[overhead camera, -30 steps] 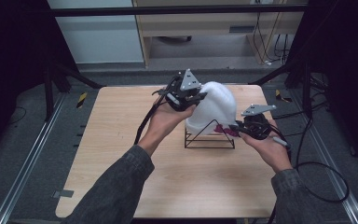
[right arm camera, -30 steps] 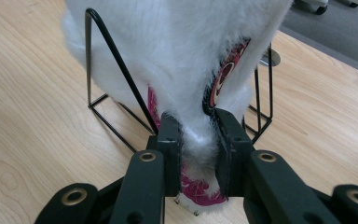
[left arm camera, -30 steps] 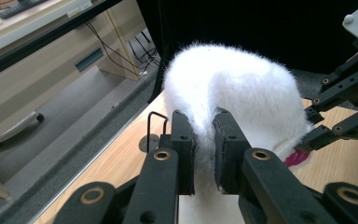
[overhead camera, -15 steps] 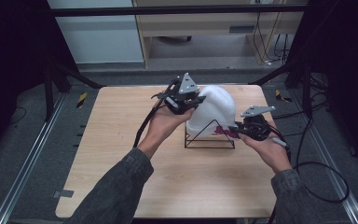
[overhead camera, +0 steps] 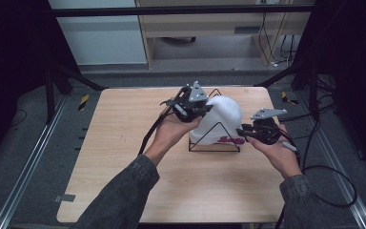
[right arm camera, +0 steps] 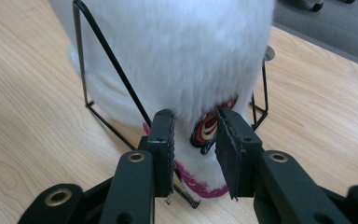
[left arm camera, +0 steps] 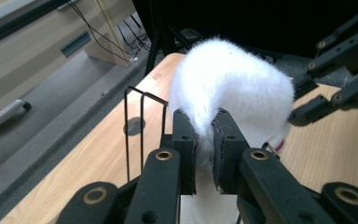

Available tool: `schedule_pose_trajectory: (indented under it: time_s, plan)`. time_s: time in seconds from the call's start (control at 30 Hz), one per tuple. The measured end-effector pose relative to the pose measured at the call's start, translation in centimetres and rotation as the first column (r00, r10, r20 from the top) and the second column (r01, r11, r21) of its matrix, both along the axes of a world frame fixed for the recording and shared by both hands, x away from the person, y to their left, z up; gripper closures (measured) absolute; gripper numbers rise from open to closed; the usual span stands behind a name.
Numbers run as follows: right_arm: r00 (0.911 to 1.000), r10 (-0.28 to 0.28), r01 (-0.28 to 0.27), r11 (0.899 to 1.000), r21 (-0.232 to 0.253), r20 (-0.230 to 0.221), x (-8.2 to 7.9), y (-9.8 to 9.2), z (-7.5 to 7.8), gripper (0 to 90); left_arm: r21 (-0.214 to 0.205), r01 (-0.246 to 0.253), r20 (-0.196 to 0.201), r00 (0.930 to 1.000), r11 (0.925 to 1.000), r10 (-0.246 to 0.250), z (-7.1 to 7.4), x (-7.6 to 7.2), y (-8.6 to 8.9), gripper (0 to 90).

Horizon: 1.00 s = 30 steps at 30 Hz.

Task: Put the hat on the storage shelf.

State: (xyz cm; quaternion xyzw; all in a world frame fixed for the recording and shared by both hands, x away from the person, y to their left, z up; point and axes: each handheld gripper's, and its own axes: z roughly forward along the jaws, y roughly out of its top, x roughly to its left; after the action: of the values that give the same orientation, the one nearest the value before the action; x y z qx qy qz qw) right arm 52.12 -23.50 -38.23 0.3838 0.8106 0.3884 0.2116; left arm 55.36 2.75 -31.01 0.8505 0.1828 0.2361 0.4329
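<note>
High view, thing in hand: a white fluffy fabric hat with red-pink lettering near its lower edge point(overhead camera: 219, 121) sits over a black wire triangular stand point(overhead camera: 214, 140) on the light wooden desk point(overhead camera: 119, 143), right of the desk's middle.
High view, left gripper: the left gripper point(overhead camera: 201, 109) lies against the hat's upper left side, in the person's left hand point(overhead camera: 169, 133); a black cable trails from it along the forearm.
High view, right gripper: the right gripper point(overhead camera: 243, 133) meets the hat's lower right edge by the lettering, in the person's right hand point(overhead camera: 279, 150).
High view, against the earlier frames: both hands, the hat and the stand sit much as they did a second ago; the left gripper has shifted only slightly along the hat's top.
Left gripper view, grip: the black jaws are clenched on a fold of the white fluff point(left arm camera: 233, 88), which bulges above them; the stand's wires point(left arm camera: 135, 121) rise just left of the jaws, and the other gripper point(left arm camera: 335, 93) shows at the right edge.
Right gripper view, grip: the jaws have just been opening; the hat's lower edge with its red-pink print point(right arm camera: 205, 135) lies between them, and the pads stand slightly apart from the fabric, so the hold looks released. The stand's slanted wire point(right arm camera: 116, 70) crosses in front of the hat.
</note>
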Motion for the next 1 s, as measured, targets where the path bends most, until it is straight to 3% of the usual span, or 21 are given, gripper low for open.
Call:
schedule_pose_trajectory:
  time_s: [0.4, 0.57, 0.73, 0.83, 1.0]
  plan:
    - [0.9995, -0.007, 0.007, 1.0, 0.018, 0.032, -1.0, -0.4, 0.7, 65.7, 0.048, -0.003, -0.034, 0.9994, 0.9988, 0.005, -1.5, 0.1, 0.3, 80.7]
    - [0.9988, -0.011, 0.01, 1.0, 0.02, 0.048, -1.2, -0.5, 0.9, 64.8, 0.044, -0.013, -0.035, 0.9993, 0.9989, 0.014, -1.6, 0.1, 0.7, 78.7]
    - [0.9985, -0.014, 0.012, 1.0, 0.023, 0.054, -1.6, -0.4, 1.0, 62.7, 0.009, -0.043, -0.026, 0.9987, 0.999, 0.044, -1.5, 0.2, 1.2, 67.1]
    - [0.9979, -0.019, 0.017, 0.999, 0.028, 0.062, -1.9, -0.3, 1.1, 60.2, -0.017, -0.07, -0.016, 0.9975, 0.9974, 0.069, -1.1, -0.1, 1.7, 49.1]
    - [0.9956, -0.041, 0.039, 0.999, 0.032, 0.085, -2.6, 0.0, 1.5, 51.8, -0.085, -0.098, -0.022, 0.9951, 0.9916, 0.096, 0.0, -0.5, 2.8, 32.0]
